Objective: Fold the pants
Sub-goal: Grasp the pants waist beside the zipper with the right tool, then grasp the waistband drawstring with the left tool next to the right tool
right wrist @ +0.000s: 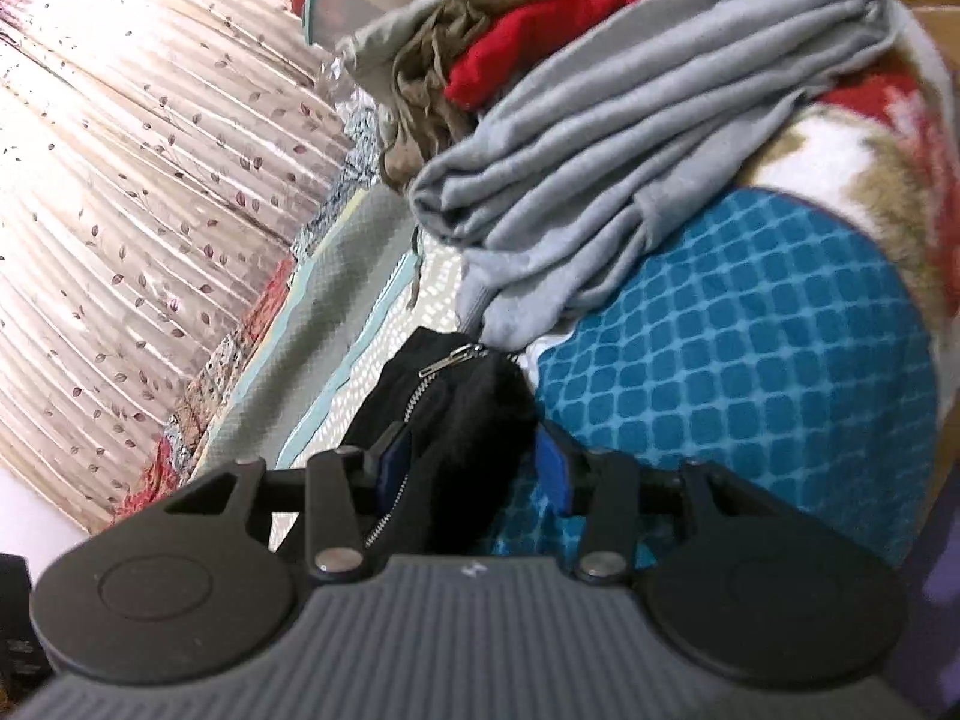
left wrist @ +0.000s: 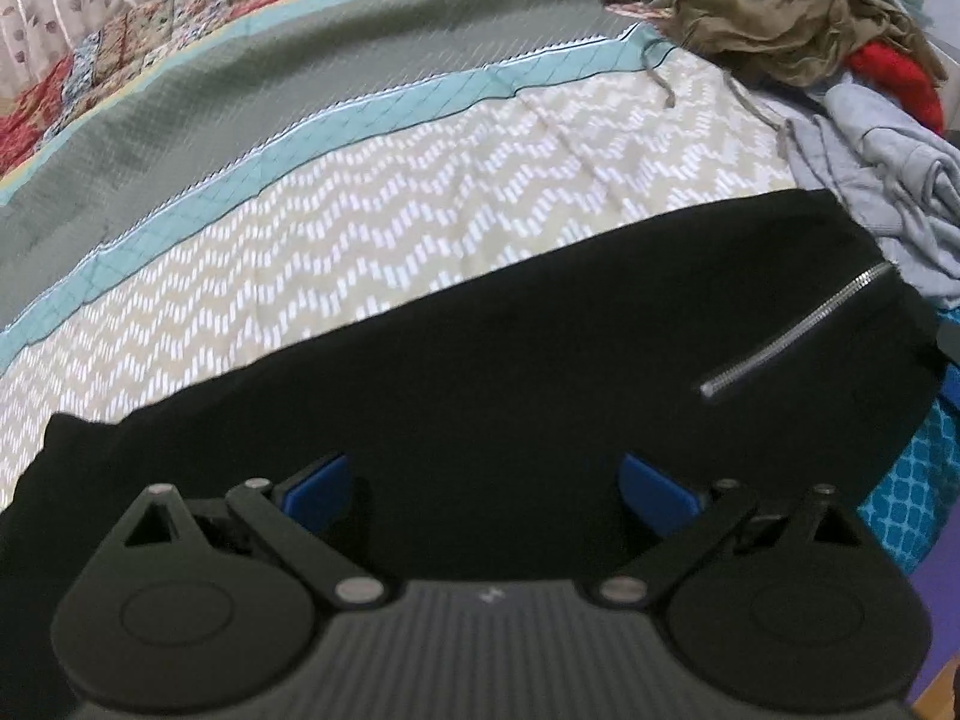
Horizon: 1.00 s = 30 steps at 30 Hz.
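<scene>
The black pants (left wrist: 510,360) lie spread across the bed, with a silver zipper (left wrist: 792,330) near their right end. My left gripper (left wrist: 483,489) hovers over the black fabric with its blue pads (left wrist: 315,489) wide apart and nothing between them. In the right wrist view, a bunched fold of the black pants (right wrist: 474,420) with its zipper (right wrist: 447,360) is pinched between the blue pads (right wrist: 552,468) of my right gripper (right wrist: 471,465), which is shut on it.
A quilt with a cream zigzag panel (left wrist: 390,228) and teal stripe (left wrist: 360,114) covers the bed. A pile of grey (right wrist: 630,180), olive (left wrist: 780,12) and red (right wrist: 528,42) clothes sits at the far right. A blue checked blanket (right wrist: 750,348) lies beside the pants. A pleated curtain (right wrist: 120,180) hangs behind.
</scene>
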Motion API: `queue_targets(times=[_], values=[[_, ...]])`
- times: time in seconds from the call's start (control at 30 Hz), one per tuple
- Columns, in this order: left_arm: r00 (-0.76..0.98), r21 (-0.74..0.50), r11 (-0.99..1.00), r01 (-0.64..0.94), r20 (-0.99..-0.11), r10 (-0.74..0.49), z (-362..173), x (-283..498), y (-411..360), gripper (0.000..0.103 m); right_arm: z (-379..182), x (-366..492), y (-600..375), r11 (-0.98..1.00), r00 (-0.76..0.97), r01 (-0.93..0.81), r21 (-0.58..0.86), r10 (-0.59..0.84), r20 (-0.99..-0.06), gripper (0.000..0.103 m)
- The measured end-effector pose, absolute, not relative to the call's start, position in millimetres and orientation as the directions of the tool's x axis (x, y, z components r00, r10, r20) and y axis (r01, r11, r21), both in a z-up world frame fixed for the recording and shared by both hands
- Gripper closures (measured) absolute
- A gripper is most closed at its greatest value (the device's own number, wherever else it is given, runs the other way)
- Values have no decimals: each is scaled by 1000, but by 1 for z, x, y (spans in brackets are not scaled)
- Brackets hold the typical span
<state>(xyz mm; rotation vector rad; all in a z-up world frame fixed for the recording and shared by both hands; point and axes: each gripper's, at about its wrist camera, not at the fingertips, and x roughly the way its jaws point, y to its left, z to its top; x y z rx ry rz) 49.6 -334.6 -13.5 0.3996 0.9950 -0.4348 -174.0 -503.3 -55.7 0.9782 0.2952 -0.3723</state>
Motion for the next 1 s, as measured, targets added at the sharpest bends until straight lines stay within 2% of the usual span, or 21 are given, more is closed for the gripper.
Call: queue_targets(times=[0.1, 0.4, 0.5, 0.6, 0.73, 0.83, 1.0], values=[[479, 144, 846, 513, -866, -142, -18, 50, -335, 3, -65, -170, -507, 480, 897, 429, 765, -130, -422, 54], [469, 149, 851, 504, -874, -125, -20, 51, -332, 3, -60, -161, -504, 474, 914, 390, 790, -96, -394, 52], [467, 146, 853, 502, -875, -125, -20, 52, -331, 3, -61, -158, -504, 488, 908, 403, 774, -106, -406, 53], [465, 144, 853, 503, -876, -127, -21, 53, -330, 3, -67, -157, -511, 419, 913, 403, 814, -122, -389, 53], [460, 135, 851, 508, -877, -136, -20, 53, -329, 3, -61, -145, -507, 466, 895, 437, 769, -141, -423, 53], [443, 89, 844, 529, -877, -185, -10, 57, -327, 3, -55, -139, -504, 521, 889, 438, 732, -128, -441, 82], [405, -37, 804, 593, -850, -338, 22, 67, -331, 3, -42, -140, -491, 596, 898, 418, 686, -157, -411, 83]])
